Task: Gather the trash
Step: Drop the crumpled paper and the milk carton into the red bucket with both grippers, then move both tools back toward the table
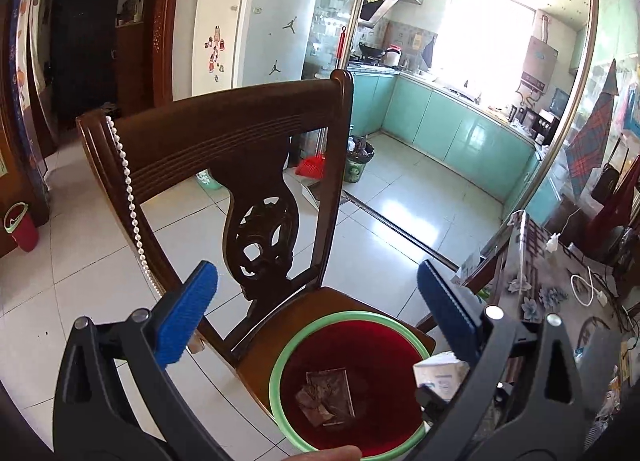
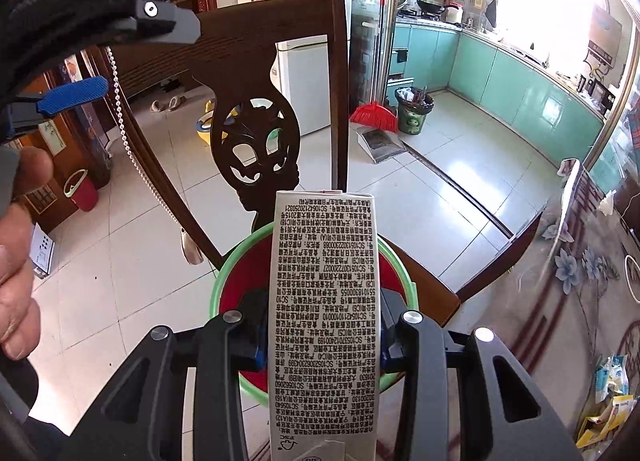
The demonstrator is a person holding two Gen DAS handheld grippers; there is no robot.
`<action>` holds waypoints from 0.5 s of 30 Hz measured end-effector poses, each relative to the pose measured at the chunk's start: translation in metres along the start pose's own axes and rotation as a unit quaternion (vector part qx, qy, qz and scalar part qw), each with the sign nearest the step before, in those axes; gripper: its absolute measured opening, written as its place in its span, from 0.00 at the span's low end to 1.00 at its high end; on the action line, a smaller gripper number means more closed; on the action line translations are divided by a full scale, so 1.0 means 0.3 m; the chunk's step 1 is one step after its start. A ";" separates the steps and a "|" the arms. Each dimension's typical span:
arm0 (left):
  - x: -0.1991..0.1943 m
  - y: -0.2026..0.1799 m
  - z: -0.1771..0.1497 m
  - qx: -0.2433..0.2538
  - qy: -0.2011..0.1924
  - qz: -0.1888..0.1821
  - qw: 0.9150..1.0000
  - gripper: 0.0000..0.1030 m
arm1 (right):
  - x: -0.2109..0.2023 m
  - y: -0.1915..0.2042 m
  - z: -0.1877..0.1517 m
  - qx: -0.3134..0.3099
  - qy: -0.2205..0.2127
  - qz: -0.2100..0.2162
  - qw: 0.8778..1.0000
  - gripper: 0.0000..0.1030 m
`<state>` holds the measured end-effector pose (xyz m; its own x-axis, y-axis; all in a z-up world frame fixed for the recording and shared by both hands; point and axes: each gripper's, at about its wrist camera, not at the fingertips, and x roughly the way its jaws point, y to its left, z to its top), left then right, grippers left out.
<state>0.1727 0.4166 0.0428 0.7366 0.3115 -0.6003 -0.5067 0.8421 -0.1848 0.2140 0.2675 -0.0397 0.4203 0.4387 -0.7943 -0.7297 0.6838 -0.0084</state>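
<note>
- The right gripper [image 2: 320, 335] is clamped on a carton [image 2: 322, 309]; its blue pads press the carton's two narrow sides.
- The left gripper [image 1: 318, 309] stands wide apart, with nothing between its blue pads [image 1: 188, 313].
- The carton's long axis is seen running straight forward along the right fingers, tilted downward, its far end over the bin [image 2: 222, 285].
- The bin is seen directly below and ahead of the carton, so a release from here is judged likely to drop it inside; the right hand is the nearer one.
- In the left view, the carton's corner [image 1: 440, 375] is seen at the bin's right rim [image 1: 280, 357].
- The carton is a tall, slim white pack, covered in dense black print, with a folded seam at its far end.
- The bin is red inside with a pale green rim; a flattened dark wrapper [image 1: 326, 397] lies at its bottom.
- The bin is set on the seat of a dark wooden chair [image 1: 260, 149], beside a table [image 1: 560, 293].
</note>
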 end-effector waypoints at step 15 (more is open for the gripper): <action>-0.009 -0.003 0.012 -0.008 -0.009 -0.009 1.000 0.95 | 0.014 -0.018 0.006 0.015 -0.003 -0.013 1.000 0.91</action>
<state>0.1728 0.4166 0.0474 0.7534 0.3045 -0.5828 -0.5006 0.8403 -0.2081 0.2207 0.2666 -0.0419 0.4424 0.4240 -0.7902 -0.7015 0.7126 -0.0104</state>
